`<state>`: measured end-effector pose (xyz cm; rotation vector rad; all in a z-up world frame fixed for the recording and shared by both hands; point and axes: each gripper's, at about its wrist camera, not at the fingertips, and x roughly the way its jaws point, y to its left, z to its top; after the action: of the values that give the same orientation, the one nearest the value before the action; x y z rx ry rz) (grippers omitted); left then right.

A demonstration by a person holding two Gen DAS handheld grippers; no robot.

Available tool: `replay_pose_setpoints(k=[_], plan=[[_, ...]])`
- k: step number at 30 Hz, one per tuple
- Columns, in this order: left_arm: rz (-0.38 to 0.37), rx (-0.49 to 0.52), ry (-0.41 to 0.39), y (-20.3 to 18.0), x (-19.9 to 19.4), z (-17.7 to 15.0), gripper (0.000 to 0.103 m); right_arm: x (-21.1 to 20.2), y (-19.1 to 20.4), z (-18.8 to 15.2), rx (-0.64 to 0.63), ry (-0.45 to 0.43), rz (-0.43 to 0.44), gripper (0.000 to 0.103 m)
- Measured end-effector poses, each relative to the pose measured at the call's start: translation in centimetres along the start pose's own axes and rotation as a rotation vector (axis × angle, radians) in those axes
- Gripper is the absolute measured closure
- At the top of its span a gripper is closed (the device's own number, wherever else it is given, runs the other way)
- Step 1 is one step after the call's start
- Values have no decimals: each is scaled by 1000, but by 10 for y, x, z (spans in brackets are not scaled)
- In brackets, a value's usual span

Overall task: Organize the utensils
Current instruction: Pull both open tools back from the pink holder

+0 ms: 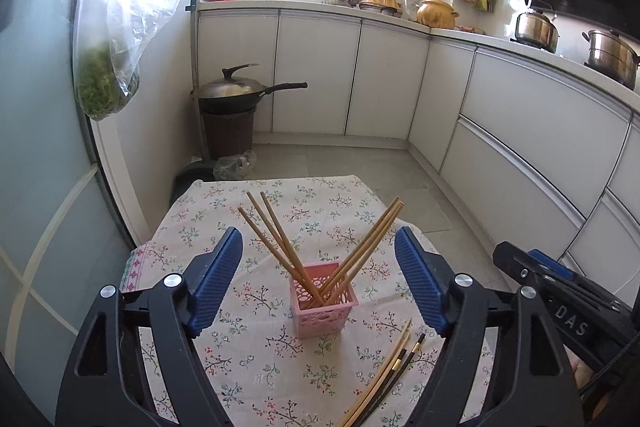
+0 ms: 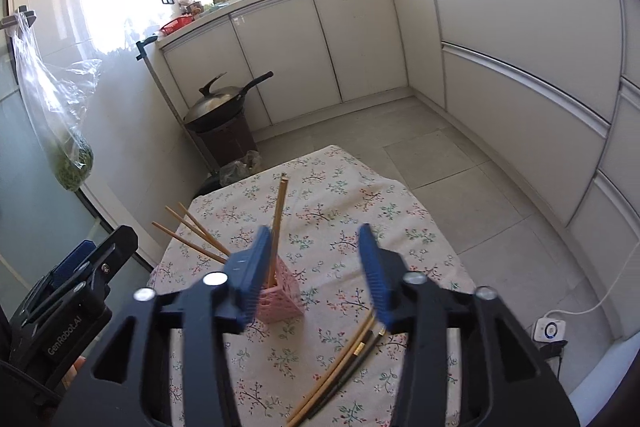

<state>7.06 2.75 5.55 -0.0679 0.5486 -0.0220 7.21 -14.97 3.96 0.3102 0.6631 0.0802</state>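
Left wrist view: a small pink plastic basket (image 1: 323, 307), square with lattice-cut walls, stands at centre frame on a floral-print tablecloth (image 1: 240, 347); five slim wooden chopsticks (image 1: 276, 239) lean out of it, three fanning toward the upper left and two, lying close together, toward the upper right; the left gripper (image 1: 319, 281) hangs released, its two ribbed blue pads (image 1: 216, 283) spread wide on either side of the basket and touching nothing; at lower right a loose bundle of chopsticks (image 1: 384, 379) lies flat on the cloth, pale bamboo ones beside dark ones with gold bands, their lower ends cut off by the frame edge, so the count is hard to make out; a lidded black wok (image 1: 232, 93) sits on a brown bin in the upper left.

In the right wrist view the right gripper (image 2: 316, 277) is likewise open and empty; its left pad is blurred and covers part of the basket (image 2: 280, 299); the loose bundle (image 2: 344, 367) runs between the pads toward the bottom edge; the other gripper's black body shows at lower left, partly cropped.
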Motion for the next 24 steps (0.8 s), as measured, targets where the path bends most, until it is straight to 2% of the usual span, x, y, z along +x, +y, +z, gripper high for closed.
replay_pose_setpoints(k=[1,7,14,20,24], plan=[[0,4,2,-1,0,-1,27,-2,-2,-2,4,-5,-4,44],[1,23,9,-8,-2,-10,23,-13,-12,-14,1,-20,-58,38],[-3,32,5,-12,-6,-17,15,-18,-19,-20,-5,-48,-138,28],[-2,39,3,-15,-7,-21,8,-16,-24,-24,9,-48,-171,22],[0,41,9,-16,-6,-21,7,-17,-30,-26,25,-53,-187,17]])
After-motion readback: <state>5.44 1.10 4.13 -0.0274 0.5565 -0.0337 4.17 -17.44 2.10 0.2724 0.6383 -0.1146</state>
